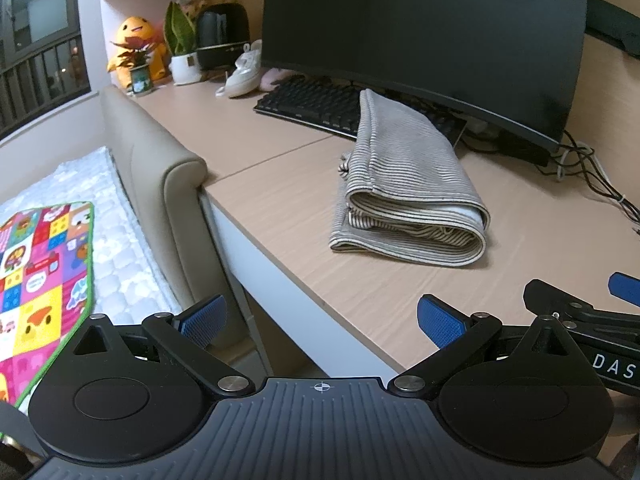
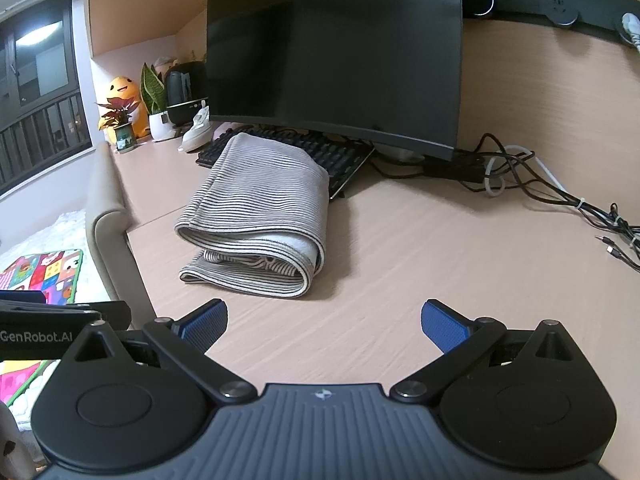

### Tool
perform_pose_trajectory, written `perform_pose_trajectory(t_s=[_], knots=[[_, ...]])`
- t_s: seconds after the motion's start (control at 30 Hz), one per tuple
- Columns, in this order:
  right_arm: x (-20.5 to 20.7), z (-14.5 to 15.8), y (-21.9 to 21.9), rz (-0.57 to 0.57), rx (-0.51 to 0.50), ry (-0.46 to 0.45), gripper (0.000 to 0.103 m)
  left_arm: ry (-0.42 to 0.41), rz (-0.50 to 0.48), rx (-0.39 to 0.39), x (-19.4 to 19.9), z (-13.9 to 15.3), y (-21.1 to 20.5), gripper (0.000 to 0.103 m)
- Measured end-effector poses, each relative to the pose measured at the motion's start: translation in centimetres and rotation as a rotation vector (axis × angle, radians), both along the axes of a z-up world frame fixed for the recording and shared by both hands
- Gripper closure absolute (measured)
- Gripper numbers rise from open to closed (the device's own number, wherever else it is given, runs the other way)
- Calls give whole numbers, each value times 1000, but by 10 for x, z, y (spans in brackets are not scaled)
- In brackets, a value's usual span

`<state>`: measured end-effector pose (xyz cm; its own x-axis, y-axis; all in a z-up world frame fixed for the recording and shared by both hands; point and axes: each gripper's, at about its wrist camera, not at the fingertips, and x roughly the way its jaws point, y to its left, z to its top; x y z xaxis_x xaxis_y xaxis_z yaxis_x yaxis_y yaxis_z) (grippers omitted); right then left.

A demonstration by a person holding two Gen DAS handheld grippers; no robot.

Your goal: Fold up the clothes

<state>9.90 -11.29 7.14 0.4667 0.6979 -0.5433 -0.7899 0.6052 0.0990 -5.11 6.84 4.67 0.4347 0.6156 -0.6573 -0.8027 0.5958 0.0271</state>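
My left gripper [image 1: 320, 322] has its blue-padded fingers spread wide with nothing between them, held above the near corner of the light wood-grain desk [image 1: 280, 200], well short of the grey-and-white striped folded garment [image 1: 404, 184]. My right gripper [image 2: 324, 322] is likewise spread wide and empty, over the desk's near edge [image 2: 440, 260] and apart from the garment [image 2: 260, 216].

The garment lies on the desk in a thick bundle folded over on itself several times, its rolled fold facing me with the layered edges showing. Its far end touches or overlaps the near edge of the black keyboard [image 2: 320, 152]; I cannot tell which. Behind the garment stands the large dark curved monitor [image 2: 332, 52], screen off. To the garment's right a tangle of black and white cables [image 2: 520, 176] trails across the desk.

Far behind and left of the garment, at the desk's back corner, sit a yellow smiling plush toy [image 1: 136, 40], a small red-leaved potted plant [image 1: 138, 68], a green snake plant in a white pot [image 1: 182, 44] and a white sneaker [image 1: 244, 74]. Left of the garment, beyond the desk's edge, is a beige padded headboard [image 1: 160, 168] and a bed with a bright patchwork cartoon blanket [image 1: 40, 280].
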Motion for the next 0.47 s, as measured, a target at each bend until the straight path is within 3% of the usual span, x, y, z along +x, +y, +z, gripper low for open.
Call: perform_pose_trajectory(t_s=[0.3,0.47], knots=[[6,2,6,2,-2,-3,0,-6,4,-2,4,0,3,0],[12,7,13,1,4,-14,0,-62,-27,69,8,9,15,0]])
